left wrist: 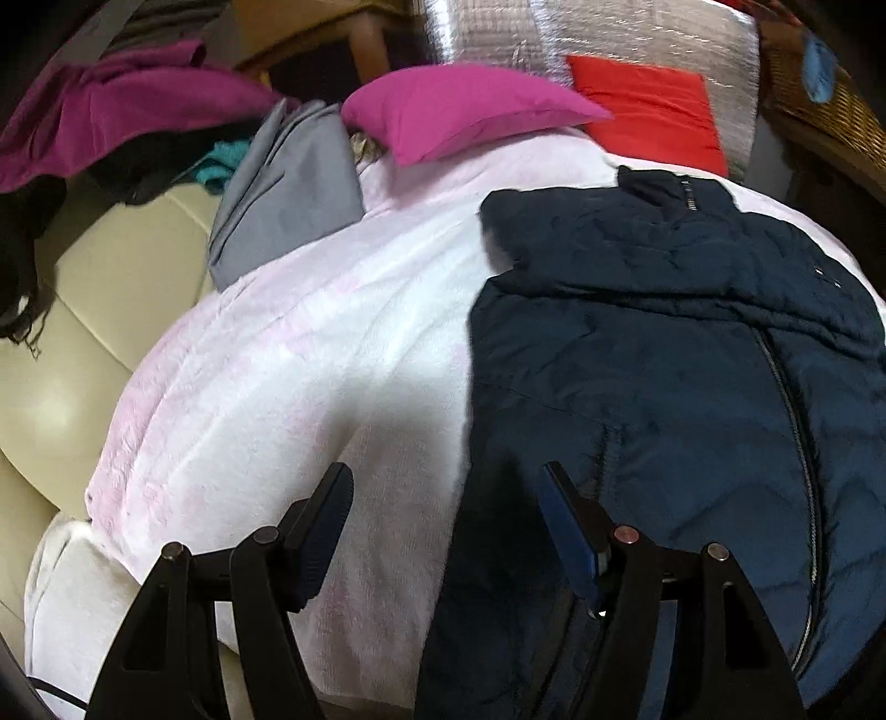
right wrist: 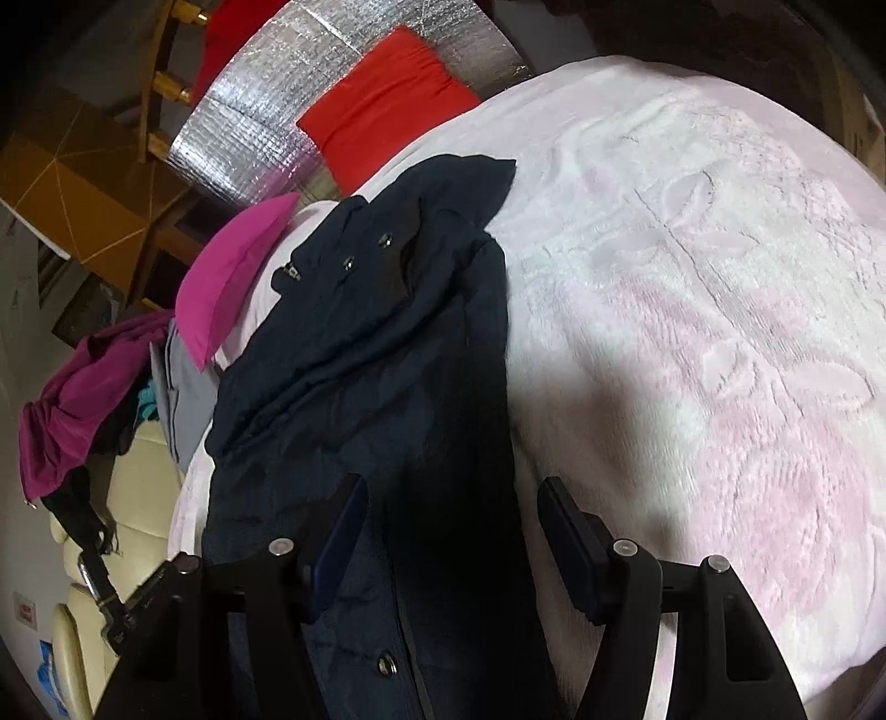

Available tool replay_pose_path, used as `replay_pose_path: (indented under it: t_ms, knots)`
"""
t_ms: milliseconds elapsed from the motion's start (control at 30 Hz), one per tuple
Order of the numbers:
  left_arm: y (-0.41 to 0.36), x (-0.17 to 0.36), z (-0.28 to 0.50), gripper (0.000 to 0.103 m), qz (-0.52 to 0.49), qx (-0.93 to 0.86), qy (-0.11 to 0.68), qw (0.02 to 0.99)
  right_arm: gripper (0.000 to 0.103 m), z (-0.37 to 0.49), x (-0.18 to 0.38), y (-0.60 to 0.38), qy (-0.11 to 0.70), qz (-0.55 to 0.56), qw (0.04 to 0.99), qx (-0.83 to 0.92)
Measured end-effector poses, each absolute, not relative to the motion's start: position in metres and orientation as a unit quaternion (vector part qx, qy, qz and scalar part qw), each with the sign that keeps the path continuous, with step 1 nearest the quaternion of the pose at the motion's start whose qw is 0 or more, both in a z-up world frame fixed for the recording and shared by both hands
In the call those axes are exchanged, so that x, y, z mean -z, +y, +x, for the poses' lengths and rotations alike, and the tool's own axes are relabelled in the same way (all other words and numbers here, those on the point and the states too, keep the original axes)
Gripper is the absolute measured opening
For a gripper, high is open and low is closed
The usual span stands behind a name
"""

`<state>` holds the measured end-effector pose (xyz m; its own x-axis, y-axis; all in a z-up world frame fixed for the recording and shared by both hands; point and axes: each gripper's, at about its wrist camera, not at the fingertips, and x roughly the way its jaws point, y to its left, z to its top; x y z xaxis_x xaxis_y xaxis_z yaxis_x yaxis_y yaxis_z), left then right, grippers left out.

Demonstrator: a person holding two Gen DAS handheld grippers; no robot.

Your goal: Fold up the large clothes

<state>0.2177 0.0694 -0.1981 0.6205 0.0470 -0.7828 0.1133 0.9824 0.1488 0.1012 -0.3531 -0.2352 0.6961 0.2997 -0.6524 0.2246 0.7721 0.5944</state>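
Observation:
A dark navy padded jacket [left wrist: 664, 343] lies flat on a pale pink blanket [left wrist: 310, 354], zip side up, collar at the far end. My left gripper [left wrist: 448, 487] is open and hovers over the jacket's left near edge, gripping nothing. In the right wrist view the jacket [right wrist: 360, 343] shows folded narrow, with snap buttons along its edge. My right gripper [right wrist: 451, 498] is open over the jacket's right edge, its right finger over the blanket [right wrist: 692, 332].
A magenta cushion [left wrist: 465, 105] and a red cushion [left wrist: 653, 105] lie at the blanket's far end against a silver foil panel [left wrist: 581, 39]. Folded grey cloth [left wrist: 288, 188] and a purple garment [left wrist: 111, 105] sit far left above a cream sofa [left wrist: 111, 277].

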Motion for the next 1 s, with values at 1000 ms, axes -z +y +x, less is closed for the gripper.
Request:
replay_pose_path:
  t_ms: [1000]
  knots:
    - [0.065, 0.188, 0.158, 0.070, 0.090, 0.035, 0.402, 0.911, 0.068, 0.027, 0.243, -0.321, 0.422, 0.288, 0.859, -0.023]
